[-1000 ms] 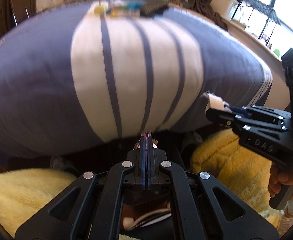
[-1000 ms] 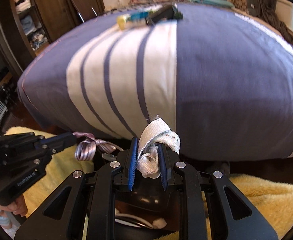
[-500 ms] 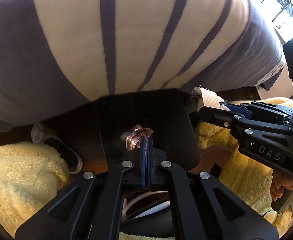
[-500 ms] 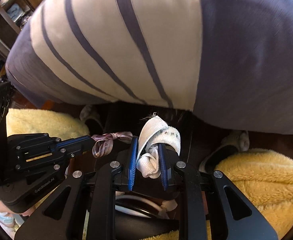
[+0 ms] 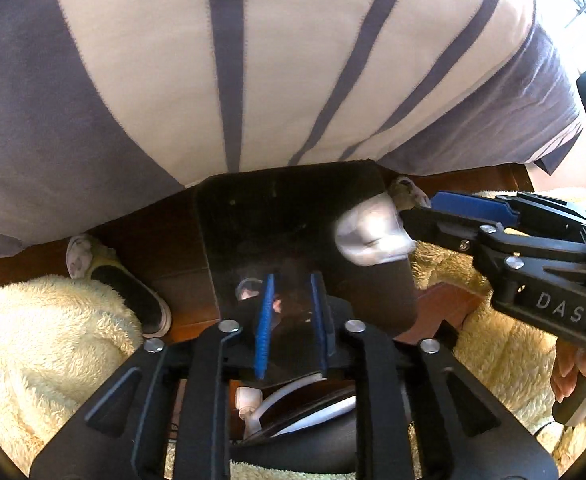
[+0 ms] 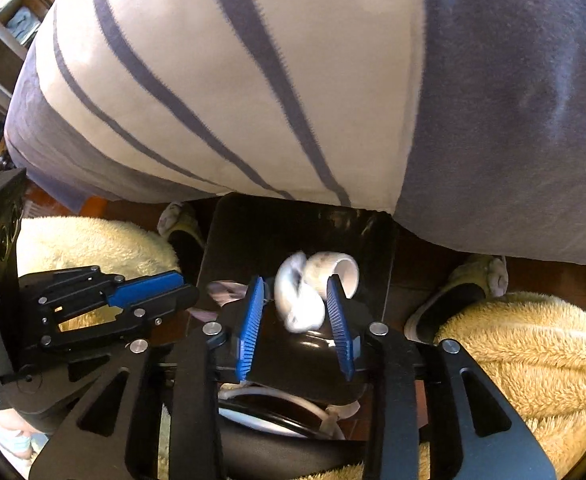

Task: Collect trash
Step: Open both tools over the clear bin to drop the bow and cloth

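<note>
A black bin (image 5: 293, 224) stands on the wooden floor just below the edge of a bed covered in a grey and white striped bedspread (image 5: 221, 80), and everything here sits relative to that bin. The left gripper (image 5: 291, 320) hangs over the bin's near side with its blue pads spread well apart and nothing between them; a pale striped ribbon (image 6: 223, 292) lies loose inside the bin just beyond its fingertips. The right gripper (image 6: 297, 320) hovers over the bin's opening, also parted wide, and a white strip of rolled cloth (image 6: 313, 288) sits in the gap between its pads, blurred, so contact with either pad cannot be told. In the left wrist view that same white cloth (image 5: 369, 232) appears at the right gripper's tip, above the bin's right side. A slipper (image 5: 121, 280) lies on the floor to the left of the bin, another slipper (image 6: 461, 292) to its right. Fluffy yellow fabric (image 6: 525, 360) flanks the bin on both sides.
</note>
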{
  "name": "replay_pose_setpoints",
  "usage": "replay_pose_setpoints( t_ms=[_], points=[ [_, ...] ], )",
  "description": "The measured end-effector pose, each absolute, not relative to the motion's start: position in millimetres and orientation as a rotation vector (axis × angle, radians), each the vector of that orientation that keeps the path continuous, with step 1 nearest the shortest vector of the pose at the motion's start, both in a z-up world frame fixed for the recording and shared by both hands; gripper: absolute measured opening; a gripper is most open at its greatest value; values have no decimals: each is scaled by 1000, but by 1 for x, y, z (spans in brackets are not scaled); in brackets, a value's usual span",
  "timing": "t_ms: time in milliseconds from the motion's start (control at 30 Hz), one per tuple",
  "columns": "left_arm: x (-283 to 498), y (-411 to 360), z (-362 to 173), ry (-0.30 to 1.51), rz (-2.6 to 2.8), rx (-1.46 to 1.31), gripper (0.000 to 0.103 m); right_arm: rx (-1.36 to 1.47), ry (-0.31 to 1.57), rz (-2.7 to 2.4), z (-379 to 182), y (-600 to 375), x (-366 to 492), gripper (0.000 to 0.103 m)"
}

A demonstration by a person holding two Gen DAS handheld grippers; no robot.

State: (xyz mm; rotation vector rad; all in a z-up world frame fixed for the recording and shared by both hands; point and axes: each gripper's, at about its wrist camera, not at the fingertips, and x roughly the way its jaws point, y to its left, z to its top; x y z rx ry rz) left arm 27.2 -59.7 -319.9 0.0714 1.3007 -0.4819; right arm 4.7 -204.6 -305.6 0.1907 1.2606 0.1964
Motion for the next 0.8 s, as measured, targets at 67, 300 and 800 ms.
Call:
replay_pose_setpoints(
  t_ms=[67,300,800],
  points=[
    [27,-59,-318,1292,-475,78,29,191,1252,184,-303,-207,5,44],
    [28,-55,-307,1250,-448,93,45,188,1212,145,-290,-215,3,58],
    [34,-42,-256,1103,-390,114,54,193,1070,120,-236,-229,3,62]
  ],
)
